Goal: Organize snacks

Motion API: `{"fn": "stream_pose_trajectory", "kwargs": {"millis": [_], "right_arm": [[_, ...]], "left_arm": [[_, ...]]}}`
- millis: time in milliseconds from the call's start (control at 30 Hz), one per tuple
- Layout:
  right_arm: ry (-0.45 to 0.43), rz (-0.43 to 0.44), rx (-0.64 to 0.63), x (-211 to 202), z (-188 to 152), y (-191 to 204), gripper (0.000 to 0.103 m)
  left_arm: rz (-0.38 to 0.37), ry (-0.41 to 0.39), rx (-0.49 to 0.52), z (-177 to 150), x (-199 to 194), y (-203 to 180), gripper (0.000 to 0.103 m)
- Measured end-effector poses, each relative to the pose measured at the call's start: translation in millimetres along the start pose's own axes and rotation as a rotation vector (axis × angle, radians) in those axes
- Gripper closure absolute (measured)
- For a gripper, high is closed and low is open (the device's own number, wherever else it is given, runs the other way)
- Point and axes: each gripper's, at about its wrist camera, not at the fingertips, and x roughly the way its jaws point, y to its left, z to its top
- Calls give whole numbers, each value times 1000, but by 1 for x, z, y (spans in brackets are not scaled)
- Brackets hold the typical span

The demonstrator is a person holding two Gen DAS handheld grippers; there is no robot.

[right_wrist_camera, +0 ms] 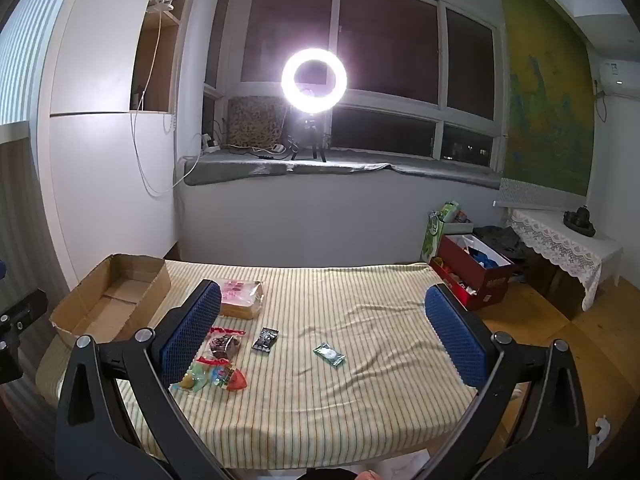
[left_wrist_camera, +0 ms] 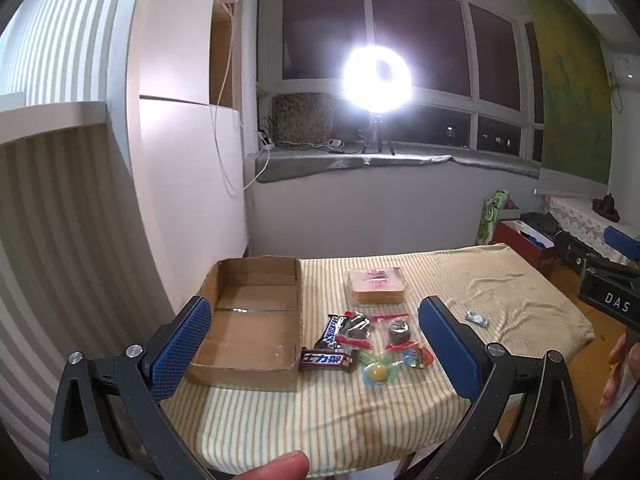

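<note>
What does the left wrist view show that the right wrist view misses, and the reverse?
Only the left wrist view: two Snickers bars beside the cardboard box, plus the right gripper's body at its right edge.
Only the right wrist view: the air conditioner and a small dark wrapper lying apart from the pile.
Both: the box, the wafer pack, the small green candy, the striped cloth, the ring light. Each view's own gripper, left and right, is open and empty.

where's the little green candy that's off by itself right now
The small green candy lies alone on the striped cloth, right of the snack cluster, between the right gripper's open fingers in its view.
</note>
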Motion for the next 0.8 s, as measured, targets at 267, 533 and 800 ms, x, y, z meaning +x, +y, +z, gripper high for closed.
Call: {"fn": "stream_pose_trajectory", "kwargs": {"millis": [267,533,800], "right_arm": [[6,1,-10,-2,-1,0,0],[13,1,-15,-5,0,1,0],[16,2,-19,-4,-1,2,0]], "left_arm": [[8,-16,6,-3,-1,0,0],[6,-16,-2,-5,-8,0,0],[4,-13,-7,-3,-9,1,0]]}}
